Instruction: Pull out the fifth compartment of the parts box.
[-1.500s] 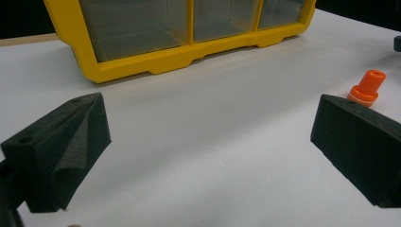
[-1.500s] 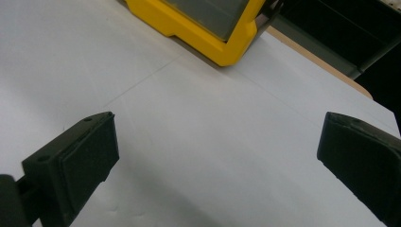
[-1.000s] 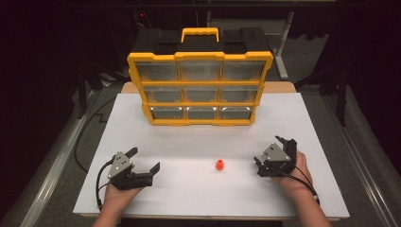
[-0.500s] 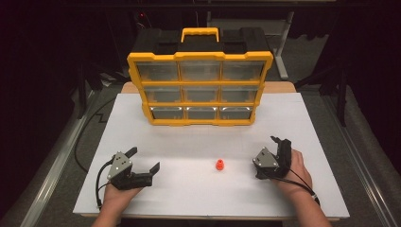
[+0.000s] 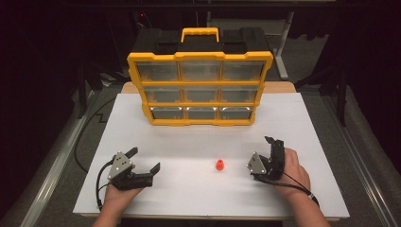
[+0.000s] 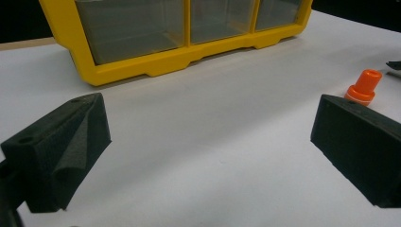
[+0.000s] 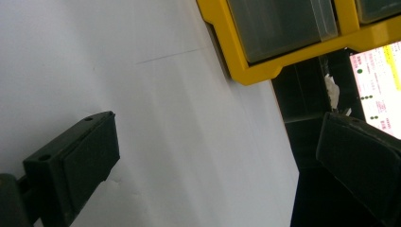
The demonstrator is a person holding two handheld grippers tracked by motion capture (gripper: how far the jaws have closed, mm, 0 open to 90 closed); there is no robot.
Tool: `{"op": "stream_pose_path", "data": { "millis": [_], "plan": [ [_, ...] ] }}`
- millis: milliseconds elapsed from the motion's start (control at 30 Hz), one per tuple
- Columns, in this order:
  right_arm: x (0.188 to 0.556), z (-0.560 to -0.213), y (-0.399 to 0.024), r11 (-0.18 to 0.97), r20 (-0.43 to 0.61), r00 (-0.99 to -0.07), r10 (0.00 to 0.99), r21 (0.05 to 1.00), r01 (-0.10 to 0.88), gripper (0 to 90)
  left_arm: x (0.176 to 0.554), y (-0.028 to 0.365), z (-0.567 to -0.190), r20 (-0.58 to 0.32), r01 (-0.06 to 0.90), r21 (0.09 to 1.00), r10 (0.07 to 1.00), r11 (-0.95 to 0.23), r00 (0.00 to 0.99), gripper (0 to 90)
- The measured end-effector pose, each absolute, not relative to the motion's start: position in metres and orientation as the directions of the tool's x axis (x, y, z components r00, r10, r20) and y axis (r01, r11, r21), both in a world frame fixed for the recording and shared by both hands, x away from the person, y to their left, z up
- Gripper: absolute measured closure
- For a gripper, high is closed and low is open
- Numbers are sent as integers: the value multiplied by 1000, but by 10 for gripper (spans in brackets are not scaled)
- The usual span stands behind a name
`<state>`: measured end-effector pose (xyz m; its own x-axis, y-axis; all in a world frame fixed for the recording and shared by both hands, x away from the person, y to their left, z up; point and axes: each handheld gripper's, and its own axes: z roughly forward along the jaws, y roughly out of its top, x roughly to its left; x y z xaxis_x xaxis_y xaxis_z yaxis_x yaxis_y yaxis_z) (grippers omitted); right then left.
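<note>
A yellow organiser [image 5: 201, 90] with clear drawers and a black top stands at the back of the white table [image 5: 302, 123]. A small orange piece [image 5: 220, 164] stands upright on the table between my two grippers. My left gripper [image 5: 144, 159] rests at the front left, open, with nothing between its jaws. In the left gripper view [image 6: 210, 109], the orange piece [image 6: 364, 87] sits just beyond the right jaw and the organiser [image 6: 142, 71] lies ahead. My right gripper [image 5: 274, 142] is at the front right, rolled on its side, open [image 7: 217, 127] and empty. It faces the organiser's corner [image 7: 265, 71].
A black cable [image 5: 99, 184] loops from the left gripper near the table's front left edge. Dark floor and a metal rail [image 5: 56, 161] flank the table. A printed label [image 7: 378, 80] shows past the organiser in the right gripper view.
The right gripper has rolled onto its side and shifted slightly left toward the orange piece. The left gripper and the orange piece have stayed put.
</note>
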<state>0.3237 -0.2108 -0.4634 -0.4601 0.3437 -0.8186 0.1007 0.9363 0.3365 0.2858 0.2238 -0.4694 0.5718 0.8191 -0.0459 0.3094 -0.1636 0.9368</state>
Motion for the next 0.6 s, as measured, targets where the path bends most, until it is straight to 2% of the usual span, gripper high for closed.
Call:
{"op": "stream_pose_path", "data": {
  "millis": [600],
  "plan": [
    [319,-470,-195,990,-906,-401,135,140,19,8,286,223,-470,-36,309,935,817,-176,576,1]
  ]
}}
